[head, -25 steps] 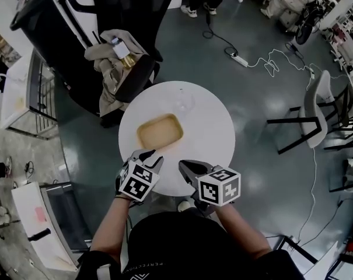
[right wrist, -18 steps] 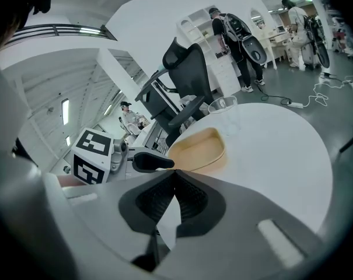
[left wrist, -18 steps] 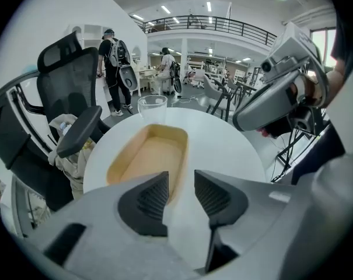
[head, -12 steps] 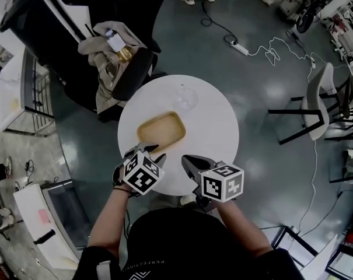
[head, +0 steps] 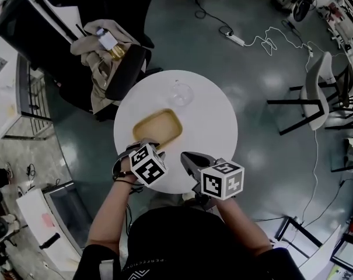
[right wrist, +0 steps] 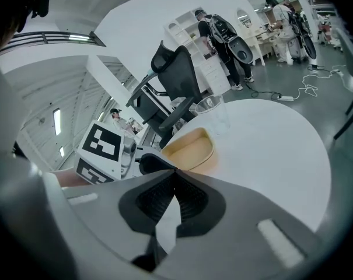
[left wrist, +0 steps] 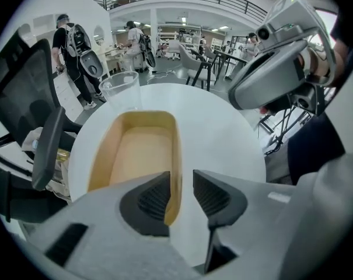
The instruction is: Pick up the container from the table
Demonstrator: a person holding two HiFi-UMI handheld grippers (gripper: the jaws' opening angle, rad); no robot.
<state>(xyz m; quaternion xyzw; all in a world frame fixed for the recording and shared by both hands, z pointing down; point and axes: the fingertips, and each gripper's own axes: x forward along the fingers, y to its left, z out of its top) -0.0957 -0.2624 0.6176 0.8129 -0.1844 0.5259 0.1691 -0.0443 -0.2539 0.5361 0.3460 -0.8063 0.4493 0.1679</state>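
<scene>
A shallow tan rectangular container (head: 157,126) lies on the round white table (head: 214,127), left of its middle. My left gripper (head: 140,147) hangs over the container's near end and points steeply down. In the left gripper view the container's (left wrist: 138,156) right wall stands between the jaws of this gripper (left wrist: 181,194); the jaws are closing, with a gap still showing beside the wall. My right gripper (head: 191,160) hovers over the table's near edge, right of the container, with nothing in it. Its tips (right wrist: 175,172) meet, and the container (right wrist: 189,147) lies beyond them.
A clear plastic cup (head: 181,93) stands upright on the table behind the container. A black office chair (head: 121,69) draped with cloth and holding a bottle stands close to the table's far left. Cables and more chairs (head: 316,107) are on the floor to the right.
My left gripper has dropped and rolled, and it has come onto the container's near end. The right gripper has barely shifted.
</scene>
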